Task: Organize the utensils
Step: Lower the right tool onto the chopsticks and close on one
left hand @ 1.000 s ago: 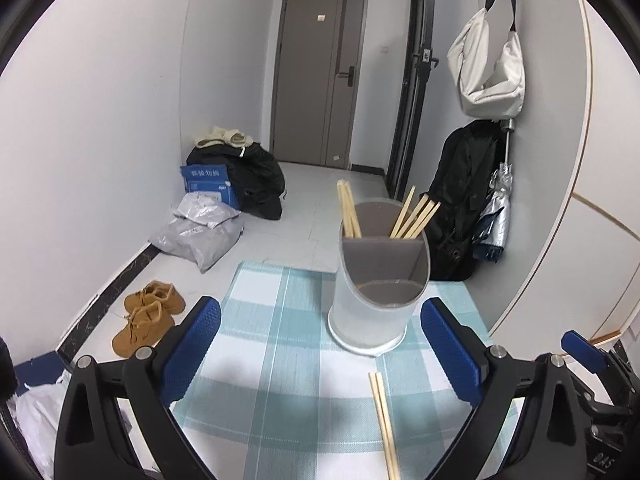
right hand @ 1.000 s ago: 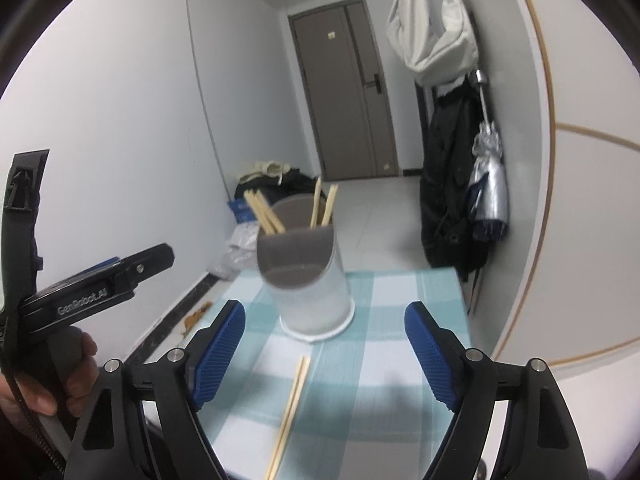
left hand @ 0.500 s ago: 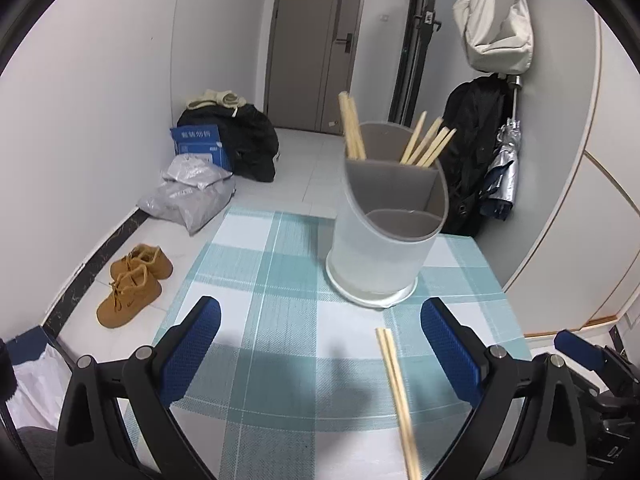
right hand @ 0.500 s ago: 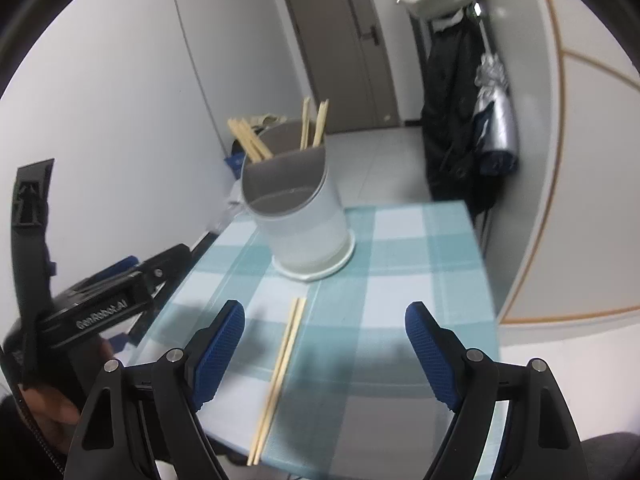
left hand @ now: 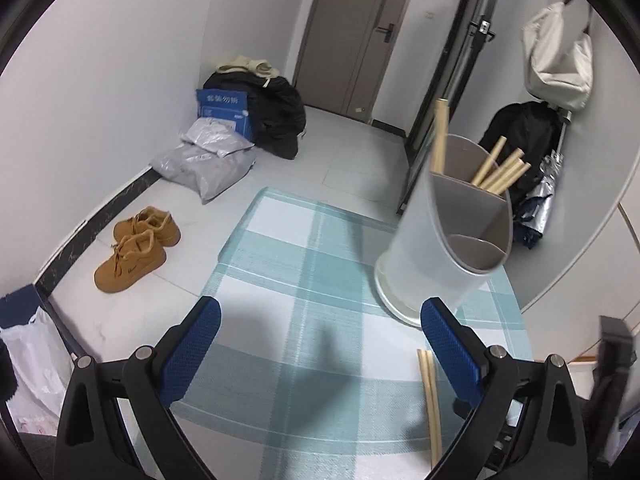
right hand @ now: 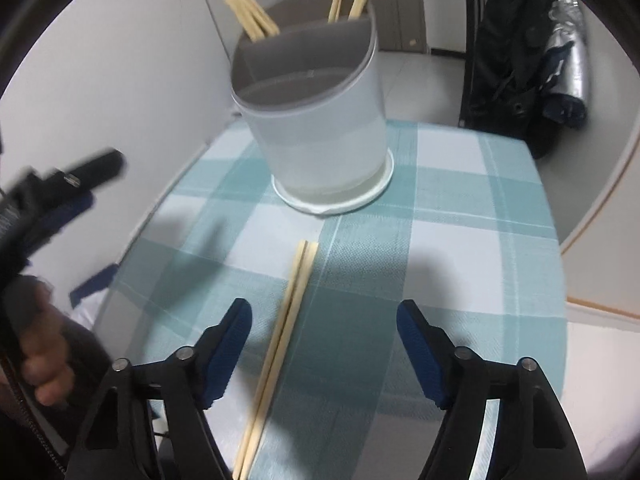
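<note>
Right gripper (right hand: 324, 344) fingers closing, nothing pinched yet; chopstick pair (right hand: 280, 344) lying between, needing centring. Left gripper (left hand: 320, 344) fingers spread, empty.

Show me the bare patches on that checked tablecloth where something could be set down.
Free: the wide stretch of tablecloth left of the utensil holder, and the strip right of the loose chopsticks toward the far edge. Crowded: the middle, where the chopsticks lie just before the holder, with the right gripper closing over them.
</note>
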The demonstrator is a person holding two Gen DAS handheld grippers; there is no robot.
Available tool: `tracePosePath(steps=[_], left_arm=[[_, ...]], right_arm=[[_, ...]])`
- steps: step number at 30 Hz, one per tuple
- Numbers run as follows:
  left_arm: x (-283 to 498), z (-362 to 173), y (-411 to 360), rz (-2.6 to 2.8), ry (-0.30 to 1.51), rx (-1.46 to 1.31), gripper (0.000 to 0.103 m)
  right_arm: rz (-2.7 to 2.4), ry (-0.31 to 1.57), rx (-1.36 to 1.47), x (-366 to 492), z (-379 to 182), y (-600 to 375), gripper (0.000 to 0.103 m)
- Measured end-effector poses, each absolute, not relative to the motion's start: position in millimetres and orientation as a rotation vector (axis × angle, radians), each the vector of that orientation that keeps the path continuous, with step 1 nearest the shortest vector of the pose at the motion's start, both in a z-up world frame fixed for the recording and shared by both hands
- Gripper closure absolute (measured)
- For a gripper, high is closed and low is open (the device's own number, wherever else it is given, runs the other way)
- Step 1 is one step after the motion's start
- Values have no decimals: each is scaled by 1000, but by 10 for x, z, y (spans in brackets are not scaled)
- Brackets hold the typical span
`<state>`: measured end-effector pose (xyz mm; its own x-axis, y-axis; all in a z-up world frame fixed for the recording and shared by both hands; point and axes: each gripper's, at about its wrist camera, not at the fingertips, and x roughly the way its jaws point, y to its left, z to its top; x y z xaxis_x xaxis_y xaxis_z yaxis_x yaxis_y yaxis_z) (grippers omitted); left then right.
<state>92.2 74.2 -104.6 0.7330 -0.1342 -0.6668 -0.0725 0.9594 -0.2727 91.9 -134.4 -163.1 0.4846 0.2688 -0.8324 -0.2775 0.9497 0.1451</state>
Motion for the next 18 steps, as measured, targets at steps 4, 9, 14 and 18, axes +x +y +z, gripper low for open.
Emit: tracePosePath(steps=[4,9,14,18], left_arm=[[972,-1096,818,-30,783,-325,5],[1000,-1102,871,-18,795,-361,5],[1023,-1090,918,-18,800,-386,5],[1039,-1104,927,-14,808,-391,5]], right_arm=[[324,1078,-33,1072,-1808,-1232,49],[333,1104,-49,1139,-1876,-1146,63],[305,1112,-113,1111,-1873,-1075,73],[307,1127,-147,1138,-1861,-991,77]])
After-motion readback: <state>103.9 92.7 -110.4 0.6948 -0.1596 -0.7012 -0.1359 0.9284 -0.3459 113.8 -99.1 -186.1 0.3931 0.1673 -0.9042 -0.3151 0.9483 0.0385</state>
